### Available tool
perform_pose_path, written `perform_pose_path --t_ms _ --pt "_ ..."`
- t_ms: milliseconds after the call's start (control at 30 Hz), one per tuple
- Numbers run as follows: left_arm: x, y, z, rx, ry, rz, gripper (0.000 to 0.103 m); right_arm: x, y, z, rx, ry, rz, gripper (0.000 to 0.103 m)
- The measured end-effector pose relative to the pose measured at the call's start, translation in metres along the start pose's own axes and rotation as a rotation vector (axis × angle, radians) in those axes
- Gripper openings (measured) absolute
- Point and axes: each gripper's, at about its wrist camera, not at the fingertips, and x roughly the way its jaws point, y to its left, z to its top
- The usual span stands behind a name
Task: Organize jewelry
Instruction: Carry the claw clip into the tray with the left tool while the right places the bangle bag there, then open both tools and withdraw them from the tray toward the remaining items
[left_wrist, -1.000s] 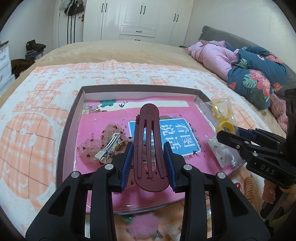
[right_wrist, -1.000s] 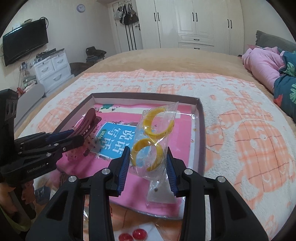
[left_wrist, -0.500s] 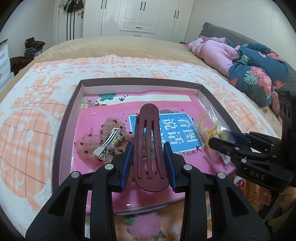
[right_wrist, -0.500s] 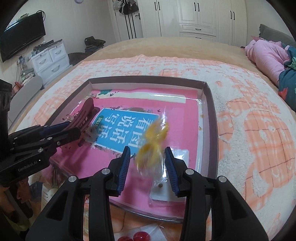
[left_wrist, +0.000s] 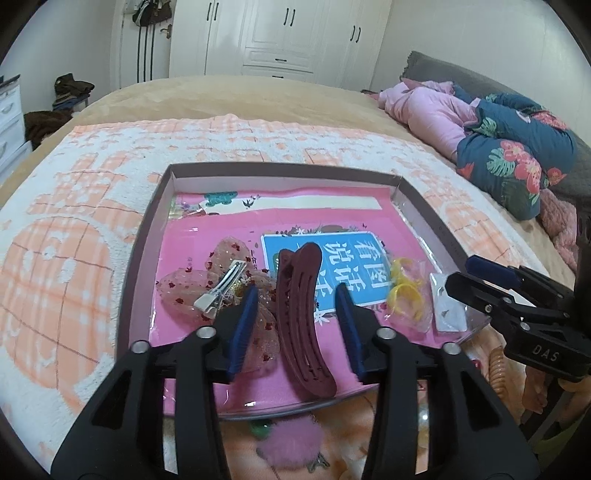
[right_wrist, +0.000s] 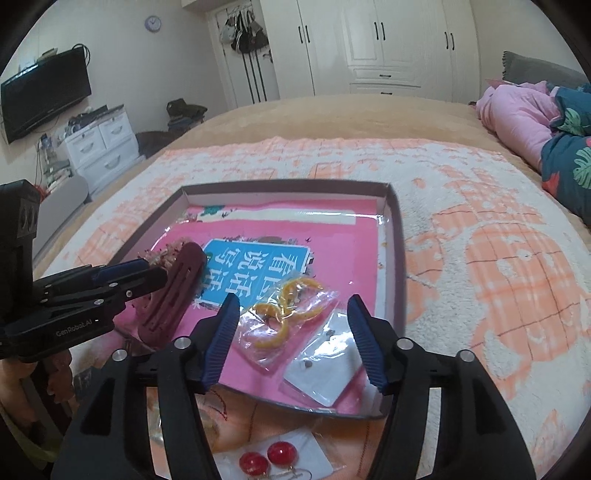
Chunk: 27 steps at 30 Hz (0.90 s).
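1. A sheer pink bow clip (left_wrist: 218, 284) with a silver clasp is lying at the left of the shallow box (left_wrist: 147, 236), just beside the left claw's left pad.
2. The left claw (left_wrist: 295, 314) is standing released, its jaws having just been opening; the maroon hair clip (left_wrist: 301, 306) is lying between the pads on the pink lining, touching neither.
3. The right claw (right_wrist: 293, 332) is also standing released, jaws having just been opening; the clear bag of yellow rings (right_wrist: 288, 321) is resting flat between its pads, free of both.
4. A white earring card (right_wrist: 325, 362) in plastic is lying just beside that bag, near the right pad.
5. Two red round earrings (right_wrist: 267, 458) are sitting on the bed outside the box, below the right claw.
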Motion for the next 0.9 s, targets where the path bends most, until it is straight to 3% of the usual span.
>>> perform_pose_path --t_ms 533,900 --pt "-0.067 -0.004 0.005 -0.026 -0.169 0.042 0.079 -0.047 -0.013 -0.009 0.040 -0.096 -0.020 0.077" --pt "-0.095 -0.011 -0.004 -0.038 -0.217 0.047 0.091 -0.078 -0.010 -0.018 0.035 -0.139 -0.001 0.084"
